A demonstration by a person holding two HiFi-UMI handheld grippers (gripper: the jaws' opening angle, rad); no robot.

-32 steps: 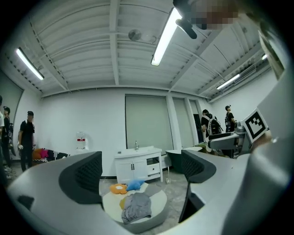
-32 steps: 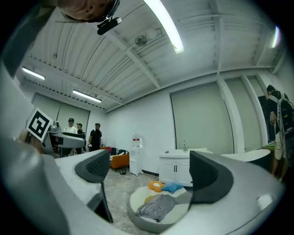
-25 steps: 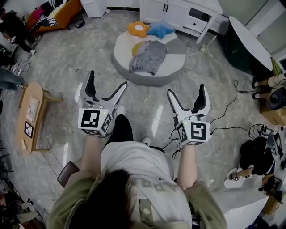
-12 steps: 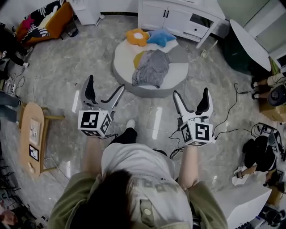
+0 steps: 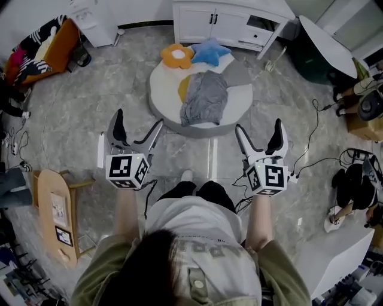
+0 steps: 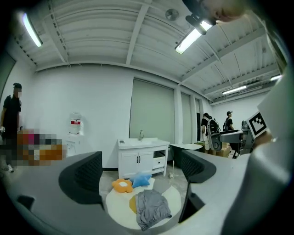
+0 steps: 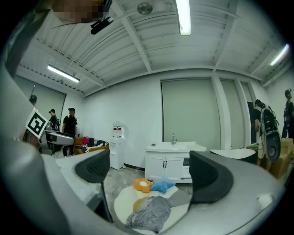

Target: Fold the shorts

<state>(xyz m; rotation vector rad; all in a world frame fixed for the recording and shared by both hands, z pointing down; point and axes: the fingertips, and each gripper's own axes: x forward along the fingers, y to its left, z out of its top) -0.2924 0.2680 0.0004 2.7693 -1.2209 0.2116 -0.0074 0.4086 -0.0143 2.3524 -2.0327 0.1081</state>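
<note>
We hold the left gripper (image 5: 138, 119) and right gripper (image 5: 258, 127) over the floor, jaws apart and empty. Grey shorts (image 5: 205, 95) lie crumpled mid round white mat (image 5: 160, 89), reaching its near edge.

You can read no words or numbers anywhere. Only square black-and-white markers (image 5: 122, 167) show, on your left gripper (image 5: 139, 119) and right gripper (image 5: 258, 127).

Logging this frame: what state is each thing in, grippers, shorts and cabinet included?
left gripper: open, empty, held in the air.
right gripper: open, empty, held in the air.
shorts: unfolded, crumpled on the round mat.
cabinet doors: shut.
</note>
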